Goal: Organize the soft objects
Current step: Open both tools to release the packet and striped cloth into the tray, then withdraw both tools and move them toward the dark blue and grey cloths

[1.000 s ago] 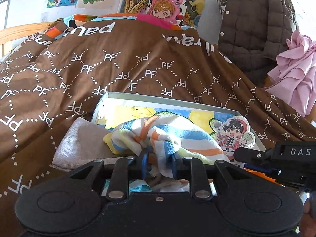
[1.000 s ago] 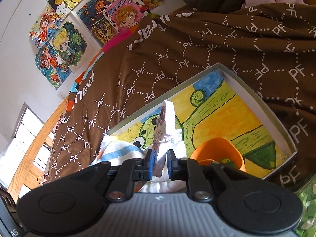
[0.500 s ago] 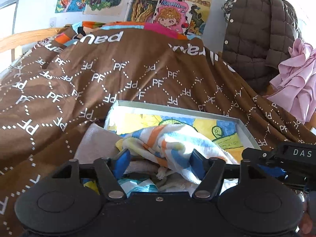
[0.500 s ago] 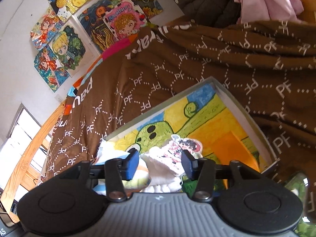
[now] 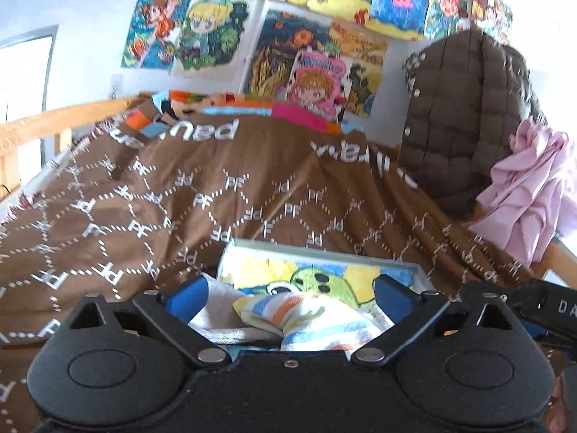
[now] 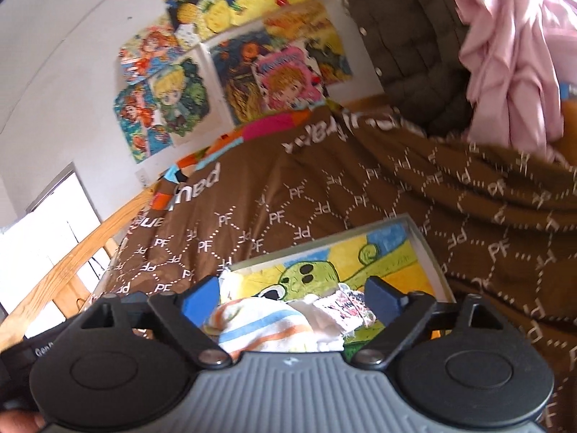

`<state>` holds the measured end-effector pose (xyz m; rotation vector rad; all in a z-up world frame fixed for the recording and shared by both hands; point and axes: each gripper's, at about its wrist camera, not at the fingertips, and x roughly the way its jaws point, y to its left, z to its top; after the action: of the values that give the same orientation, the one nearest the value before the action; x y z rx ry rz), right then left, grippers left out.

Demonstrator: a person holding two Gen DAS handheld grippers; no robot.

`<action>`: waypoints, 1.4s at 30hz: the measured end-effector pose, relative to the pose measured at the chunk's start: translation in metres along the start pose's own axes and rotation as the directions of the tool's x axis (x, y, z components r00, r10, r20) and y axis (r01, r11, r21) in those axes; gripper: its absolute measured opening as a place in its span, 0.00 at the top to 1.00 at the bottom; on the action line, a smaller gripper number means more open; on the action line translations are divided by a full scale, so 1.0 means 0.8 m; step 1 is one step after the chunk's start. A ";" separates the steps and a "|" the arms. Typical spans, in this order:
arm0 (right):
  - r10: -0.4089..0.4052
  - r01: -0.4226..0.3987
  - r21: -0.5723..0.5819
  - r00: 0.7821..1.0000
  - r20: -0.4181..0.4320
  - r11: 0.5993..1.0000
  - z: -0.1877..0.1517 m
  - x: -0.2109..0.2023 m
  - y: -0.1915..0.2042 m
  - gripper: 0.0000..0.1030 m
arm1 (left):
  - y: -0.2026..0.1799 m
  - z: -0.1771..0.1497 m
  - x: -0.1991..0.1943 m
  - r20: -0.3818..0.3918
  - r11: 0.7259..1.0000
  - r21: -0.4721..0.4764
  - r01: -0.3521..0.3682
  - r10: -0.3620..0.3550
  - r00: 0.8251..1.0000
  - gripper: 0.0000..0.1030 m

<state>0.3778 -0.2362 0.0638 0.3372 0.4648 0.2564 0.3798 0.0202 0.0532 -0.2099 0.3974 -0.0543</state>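
A shallow box (image 5: 324,254) with a green cartoon picture on its floor lies on the brown bedspread; it also shows in the right wrist view (image 6: 423,249). A striped towel (image 5: 306,319) lies in it, beside a grey cloth (image 5: 220,319). In the right wrist view the striped towel (image 6: 259,323) lies next to a white printed cloth (image 6: 342,306). My left gripper (image 5: 290,297) is open and empty above the towel. My right gripper (image 6: 290,296) is open and empty above the cloths.
The brown PF-patterned bedspread (image 5: 216,198) surrounds the box. A brown quilted jacket (image 5: 465,115) and a pink garment (image 5: 530,195) hang at the right. A wooden bed rail (image 6: 72,259) runs at the left. Posters (image 5: 306,47) cover the wall.
Both grippers opened: the left let go of the striped towel, the right let go of the white printed cloth. Both have since pulled back and up from the box.
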 end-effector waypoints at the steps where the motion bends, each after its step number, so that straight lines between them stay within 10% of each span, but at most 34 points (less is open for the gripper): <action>1: -0.002 0.002 -0.019 1.000 0.008 1.000 0.001 -0.009 0.004 0.09 | 0.000 0.002 -0.010 0.010 1.000 0.000 -0.001 0.001 1.000 0.03; 19: -0.059 0.062 -0.228 0.998 0.020 0.972 -0.060 -0.130 0.059 0.00 | 0.003 -0.039 -0.150 0.068 1.000 -0.005 0.016 -0.016 0.998 0.01; 42: -0.197 0.180 -0.166 0.976 -0.092 0.970 -0.132 -0.210 0.027 0.00 | -0.005 -0.130 -0.229 0.035 0.985 0.143 0.095 -0.101 0.994 0.01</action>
<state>0.1784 -0.2421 0.0490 0.1244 0.5756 0.1244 0.1707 0.0136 0.0297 -0.0904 0.3397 -0.1743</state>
